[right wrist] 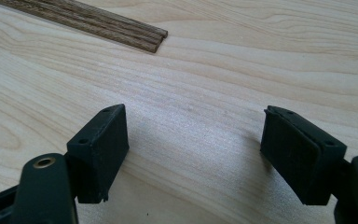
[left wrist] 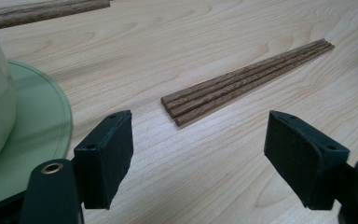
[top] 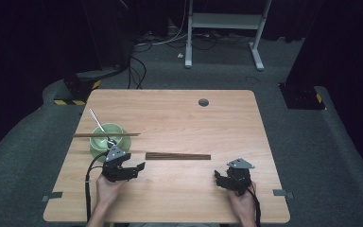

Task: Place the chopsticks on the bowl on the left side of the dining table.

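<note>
You are at the approach step: both grippers rest low over the table (top: pixel 179 113) with nothing held, and the work in hand appears to be picking up the bundle of chopsticks (top: pixel 177 156) that lies flat near the table's middle. Take the bowl (top: pixel 105 134) as your landmark. The bundle lies just to the right of the bowl, clear of it, with its long axis running away from the bowl. The left gripper (top: pixel 134 169) sits just in front of the bowl, jaws apart and empty; in the left gripper view the bundle's near end (left wrist: pixel 177 107) lies ahead, between the lines of the two jaws but not yet inside them. The right gripper (top: pixel 222 178) sits well to the right of the bowl, past the bundle's far end (right wrist: pixel 156 39), jaws also apart and empty. The next move probably calls for you to advance the left gripper until the near end sits between the pads, keep the jaws level with the table, then close across the width of the bundle. Count: one bowl standing on one green plate (left wrist: pixel 46 121); one spoon (top: pixel 99 126) leaning in the bowl; a chopstick pair (top: pixel 105 135) laid across the bowl's rim; roughly four sticks in the bundle, though the exact number is hard to tell.
</note>
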Tool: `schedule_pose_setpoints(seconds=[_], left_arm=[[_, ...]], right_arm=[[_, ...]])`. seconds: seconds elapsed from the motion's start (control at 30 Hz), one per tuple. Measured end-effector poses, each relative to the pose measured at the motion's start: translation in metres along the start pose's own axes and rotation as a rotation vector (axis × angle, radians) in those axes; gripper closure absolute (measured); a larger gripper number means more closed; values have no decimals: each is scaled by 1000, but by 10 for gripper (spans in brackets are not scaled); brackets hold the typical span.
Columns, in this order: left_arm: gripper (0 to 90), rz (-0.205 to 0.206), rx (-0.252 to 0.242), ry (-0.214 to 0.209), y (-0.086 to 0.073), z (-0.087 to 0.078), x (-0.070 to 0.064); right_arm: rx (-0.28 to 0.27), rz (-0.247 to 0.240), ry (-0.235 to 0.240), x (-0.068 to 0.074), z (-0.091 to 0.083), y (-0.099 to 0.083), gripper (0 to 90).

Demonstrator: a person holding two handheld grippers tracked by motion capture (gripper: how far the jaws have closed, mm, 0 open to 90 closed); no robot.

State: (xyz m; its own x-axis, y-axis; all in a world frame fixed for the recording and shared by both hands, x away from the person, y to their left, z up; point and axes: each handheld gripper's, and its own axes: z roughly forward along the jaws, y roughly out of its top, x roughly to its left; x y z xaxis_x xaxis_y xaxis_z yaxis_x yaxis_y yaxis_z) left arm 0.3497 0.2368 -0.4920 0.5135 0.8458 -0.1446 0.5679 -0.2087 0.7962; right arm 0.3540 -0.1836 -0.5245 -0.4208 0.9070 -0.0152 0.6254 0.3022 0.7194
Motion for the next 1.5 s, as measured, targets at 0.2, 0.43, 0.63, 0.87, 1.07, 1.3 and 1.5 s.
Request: schedule_pose_setpoints(seconds=[0.2, 0.43, 0.63, 0.87, 1.07, 1.3, 1.5], left_arm=[[241, -4, 6, 7, -3, 2, 1], [241, 9, 13, 30, -4, 4, 0], [242, 13, 21, 50, -6, 6, 1], [244, 14, 26, 69, -8, 8, 4], [246, 14, 33, 88, -11, 11, 6], [248, 14, 41, 113, -15, 14, 8], [249, 24, 49, 143, -17, 16, 10]], right_arm=[[0, 0, 0, 0, 0, 0, 226], [1, 1, 0, 0, 0, 0, 226], [0, 0, 0, 0, 0, 0, 226], [0, 0, 0, 0, 0, 0, 226], [0, 0, 0, 0, 0, 0, 226], [1, 1, 1, 0, 0, 0, 226], [1, 1, 1, 0, 0, 0, 226]])
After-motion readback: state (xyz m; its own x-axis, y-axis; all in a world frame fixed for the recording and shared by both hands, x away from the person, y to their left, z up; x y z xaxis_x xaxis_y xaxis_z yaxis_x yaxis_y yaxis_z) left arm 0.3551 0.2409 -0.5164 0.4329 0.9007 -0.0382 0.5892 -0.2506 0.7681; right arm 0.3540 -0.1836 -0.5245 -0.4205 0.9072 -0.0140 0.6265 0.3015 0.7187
